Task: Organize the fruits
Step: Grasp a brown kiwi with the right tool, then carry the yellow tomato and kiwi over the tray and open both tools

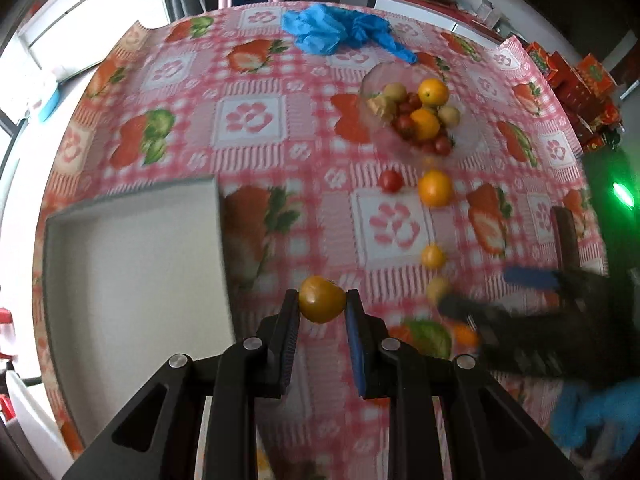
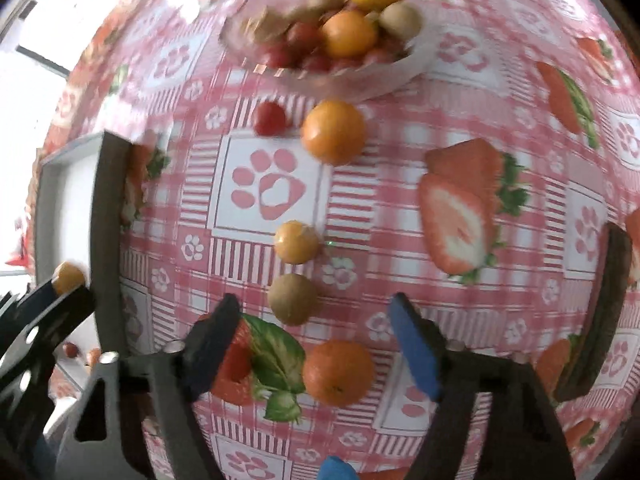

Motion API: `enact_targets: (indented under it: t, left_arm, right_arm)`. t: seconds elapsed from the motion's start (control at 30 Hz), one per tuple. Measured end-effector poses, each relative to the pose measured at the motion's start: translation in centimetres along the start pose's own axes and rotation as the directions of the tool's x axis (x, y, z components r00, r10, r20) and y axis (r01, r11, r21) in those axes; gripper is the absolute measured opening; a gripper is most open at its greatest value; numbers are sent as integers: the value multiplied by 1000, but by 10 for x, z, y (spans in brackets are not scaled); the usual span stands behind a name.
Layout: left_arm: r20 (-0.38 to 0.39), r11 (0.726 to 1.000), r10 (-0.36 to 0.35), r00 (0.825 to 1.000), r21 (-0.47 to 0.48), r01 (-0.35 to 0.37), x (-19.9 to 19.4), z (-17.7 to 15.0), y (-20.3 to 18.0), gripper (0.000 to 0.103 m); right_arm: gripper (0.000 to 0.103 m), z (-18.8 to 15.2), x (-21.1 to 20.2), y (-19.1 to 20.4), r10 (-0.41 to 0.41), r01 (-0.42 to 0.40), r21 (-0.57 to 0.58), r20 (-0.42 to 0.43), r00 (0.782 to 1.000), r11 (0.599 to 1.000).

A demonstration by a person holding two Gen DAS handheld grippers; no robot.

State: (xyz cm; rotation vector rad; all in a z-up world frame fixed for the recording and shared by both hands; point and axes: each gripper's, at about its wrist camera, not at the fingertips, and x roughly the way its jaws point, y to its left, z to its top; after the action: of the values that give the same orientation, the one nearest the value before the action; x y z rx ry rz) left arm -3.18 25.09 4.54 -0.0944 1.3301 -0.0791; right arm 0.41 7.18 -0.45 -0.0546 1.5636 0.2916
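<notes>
Carrying a small yellow fruit (image 1: 322, 299) in your clamped left gripper (image 1: 323, 300), you are heading trayward (image 1: 132, 248); your right gripper (image 2: 316, 320), jaws part-open and empty, is lowering around the orange (image 2: 338, 372).

Both views look steeply down along their own fingers onto the counter (image 1: 256, 116). The left wrist camera sits higher, taking in the counter's far edge and the room beyond; the right wrist camera hangs closer. Both share the glass bowl (image 1: 374, 84) (image 2: 394, 74), the loose fruits before it and the white tray (image 1: 132, 264) (image 2: 60, 168).

blurred right hand-held gripper (image 1: 472, 300), tray (image 1: 132, 264) edge-cropped
</notes>
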Motion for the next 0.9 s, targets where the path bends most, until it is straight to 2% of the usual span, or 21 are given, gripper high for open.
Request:
enact_targets:
  t: [0.13, 0.2, 0.23, 0.47, 0.7, 0.9]
  left_arm:
    - [-10, 1000, 13, 1000, -14, -13, -9, -20, 13, 24]
    - [-14, 999, 14, 1000, -32, -15, -13, -28, 22, 24]
    - [-17, 999, 15, 1000, -41, -16, -16, -32, 27, 24]
    - [-24, 995, 43, 999, -94, -45, -29, -52, 56, 24]
    - [-25, 989, 69, 997, -126, -72, -43, -72, 81, 24]
    - [-41, 987, 107, 993, -114, -111, -50, -90, 94, 24]
  right_arm:
    - [59, 3, 10, 19, -53, 53, -24, 3, 999, 998]
    - [33, 7, 15, 31, -74, 74, -39, 8, 997, 996]
    - [27, 7, 16, 32, -66, 66, -39, 4, 998, 997]
    - [28, 0, -6, 28, 33, -35, 51, 25, 999, 998]
    - [28, -21, -26, 46, 83, -85, 60, 29, 996, 995]
    - [28, -43, -38, 63, 98, -99, 51, 15, 995, 994]
